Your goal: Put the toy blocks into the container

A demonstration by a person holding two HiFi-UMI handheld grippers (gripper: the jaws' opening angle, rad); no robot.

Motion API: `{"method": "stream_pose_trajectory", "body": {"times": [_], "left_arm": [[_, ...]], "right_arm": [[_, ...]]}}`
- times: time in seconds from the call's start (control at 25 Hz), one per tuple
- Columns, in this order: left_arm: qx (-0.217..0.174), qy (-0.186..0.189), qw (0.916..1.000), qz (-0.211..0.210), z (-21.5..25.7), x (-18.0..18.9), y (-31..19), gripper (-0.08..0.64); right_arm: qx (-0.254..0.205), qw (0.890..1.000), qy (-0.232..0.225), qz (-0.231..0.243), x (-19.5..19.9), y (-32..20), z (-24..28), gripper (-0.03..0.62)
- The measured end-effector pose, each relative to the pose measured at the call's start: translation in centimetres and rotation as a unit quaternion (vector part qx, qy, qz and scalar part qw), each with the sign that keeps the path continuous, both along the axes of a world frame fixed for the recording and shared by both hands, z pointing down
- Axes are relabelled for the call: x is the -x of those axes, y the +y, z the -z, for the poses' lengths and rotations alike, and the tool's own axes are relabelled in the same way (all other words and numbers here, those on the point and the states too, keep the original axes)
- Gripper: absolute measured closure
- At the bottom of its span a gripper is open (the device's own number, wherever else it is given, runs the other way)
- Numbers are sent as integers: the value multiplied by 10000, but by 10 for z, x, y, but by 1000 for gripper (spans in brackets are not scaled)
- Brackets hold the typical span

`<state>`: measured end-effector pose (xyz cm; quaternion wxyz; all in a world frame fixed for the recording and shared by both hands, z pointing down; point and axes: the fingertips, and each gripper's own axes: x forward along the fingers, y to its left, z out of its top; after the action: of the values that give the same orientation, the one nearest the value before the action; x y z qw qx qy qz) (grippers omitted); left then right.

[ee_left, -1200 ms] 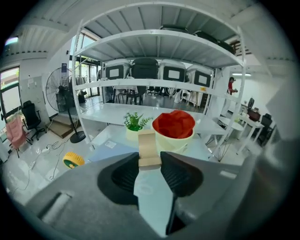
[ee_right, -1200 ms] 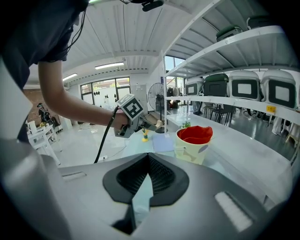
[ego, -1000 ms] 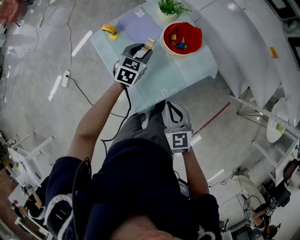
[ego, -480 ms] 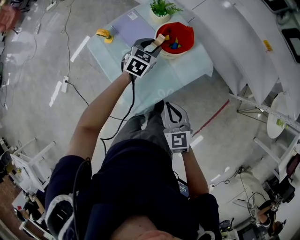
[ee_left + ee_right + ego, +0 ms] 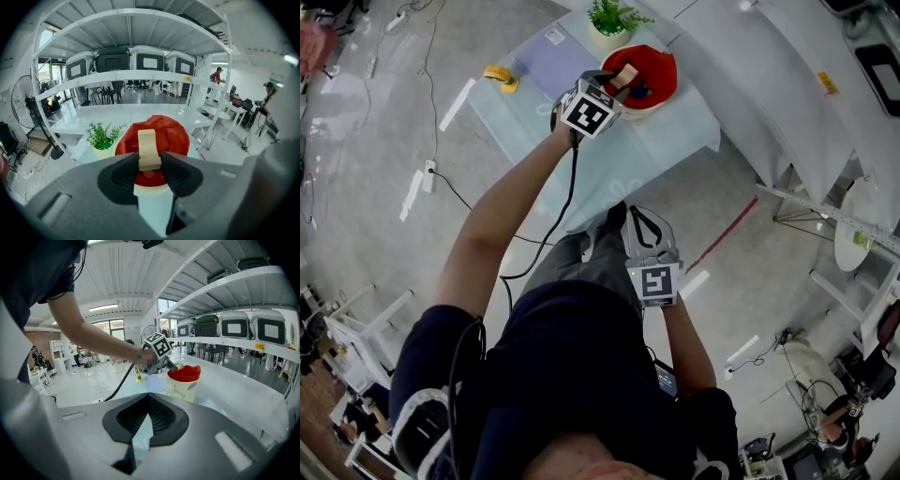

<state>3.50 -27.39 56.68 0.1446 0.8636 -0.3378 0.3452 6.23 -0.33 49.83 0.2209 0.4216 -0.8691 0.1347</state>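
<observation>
Block (image 5: pixel 149 144) pinched by left tongs (image 5: pixel 150 162) over container (image 5: pixel 174 133).

Left gripper (image 5: pixel 614 84) holds block (image 5: pixel 626 73) (beige) over container (image 5: pixel 667 58).

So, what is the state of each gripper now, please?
Left gripper: closed on a wooden block.
Right gripper: closed, holding nothing.

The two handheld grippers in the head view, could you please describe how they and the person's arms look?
Both the left gripper and the right gripper have grey moulded bodies, black ribbed jaws and a white cube with black square markers. A black cable runs from the left one. The person wears a dark navy short-sleeved top.
</observation>
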Motion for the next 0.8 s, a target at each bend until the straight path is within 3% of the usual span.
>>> {"method": "stream_pose_trajectory", "body": {"times": [0.8], "left_arm": [[17, -356, 9991, -239, -20, -22, -14, 407]], "right_arm": [[87, 9996, -98, -231, -13, 1, -7, 594]]}}
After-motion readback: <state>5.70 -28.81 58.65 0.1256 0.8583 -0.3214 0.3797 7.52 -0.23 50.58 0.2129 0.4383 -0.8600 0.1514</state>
